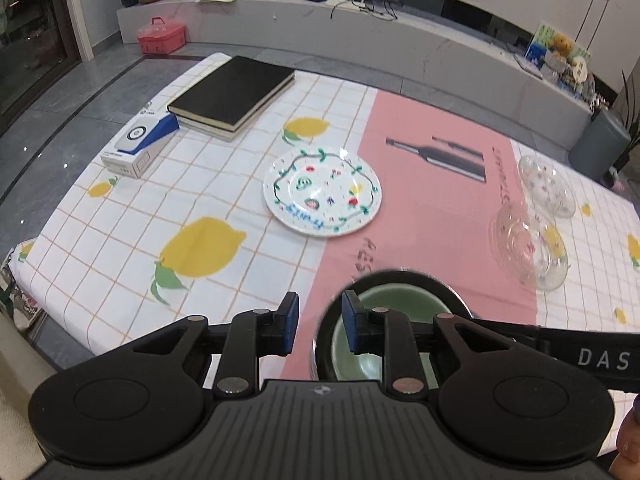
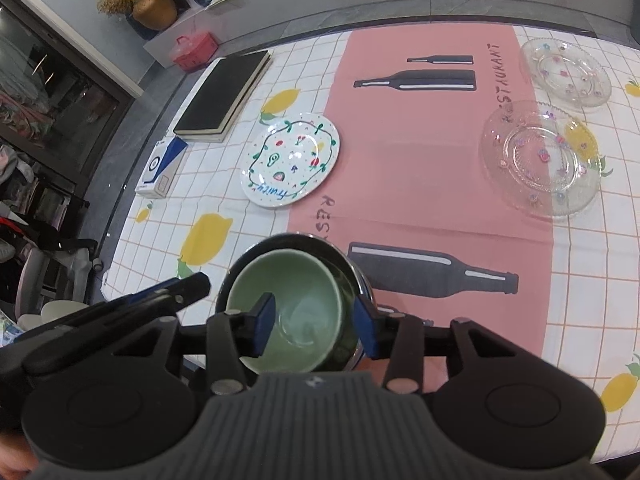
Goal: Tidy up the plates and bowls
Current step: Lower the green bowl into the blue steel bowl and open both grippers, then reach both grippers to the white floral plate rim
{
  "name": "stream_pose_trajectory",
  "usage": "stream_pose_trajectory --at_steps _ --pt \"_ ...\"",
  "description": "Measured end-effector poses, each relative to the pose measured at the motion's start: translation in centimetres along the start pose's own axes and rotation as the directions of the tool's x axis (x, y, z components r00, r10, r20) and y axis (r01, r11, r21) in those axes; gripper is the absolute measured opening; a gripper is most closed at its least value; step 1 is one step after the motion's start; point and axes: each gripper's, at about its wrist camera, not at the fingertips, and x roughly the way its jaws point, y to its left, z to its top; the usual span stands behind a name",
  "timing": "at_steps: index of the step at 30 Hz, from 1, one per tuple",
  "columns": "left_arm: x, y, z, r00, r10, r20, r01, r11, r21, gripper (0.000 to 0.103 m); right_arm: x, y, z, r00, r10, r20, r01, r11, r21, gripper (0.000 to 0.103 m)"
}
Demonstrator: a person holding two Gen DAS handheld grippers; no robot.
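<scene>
A pale green bowl (image 2: 304,288) sits nested inside a dark metal bowl (image 2: 348,270) near the table's front edge. My right gripper (image 2: 314,318) is open around their right walls. One pad hangs over the green bowl's inside and the other is outside the metal rim, neither pressing. My left gripper (image 1: 321,320) is open astride the metal bowl's (image 1: 400,274) left rim, with a gap on both sides. A white plate (image 1: 322,192) (image 2: 290,160) painted with fruit lies mid-table. Two clear glass plates (image 2: 540,160) (image 2: 566,72) lie to the right.
A black book (image 1: 232,96) and a blue and white box (image 1: 140,144) sit at the table's far left. A pink runner (image 2: 420,184) printed with bottles crosses the checked lemon tablecloth (image 1: 132,240). A red basket (image 1: 160,36) stands on the floor beyond.
</scene>
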Motion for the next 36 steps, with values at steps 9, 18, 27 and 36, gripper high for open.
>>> stream_pose_trajectory --at_steps 9,18,27,36 --pt "-0.2 1.0 2.2 0.995 -0.071 0.070 0.069 0.997 0.024 0.029 -0.4 0.3 2.2 0.997 0.009 0.079 -0.009 1.000 -0.007 0.056" --pt "1.9 2.4 4.4 0.984 -0.152 0.088 0.148 0.988 0.047 0.029 1.7 0.3 5.1 0.996 0.000 0.088 0.000 1.000 -0.008 0.058" --pt "4.5 5.3 6.2 0.960 -0.258 0.112 0.261 0.965 -0.009 0.029 5.0 -0.1 7.6 0.996 -0.035 0.081 0.035 0.999 0.000 0.058" --pt "8.7 7.2 7.9 0.960 -0.258 0.113 0.265 0.962 -0.060 0.029 9.5 1.0 10.3 0.999 -0.043 0.026 0.044 0.998 -0.053 0.057"
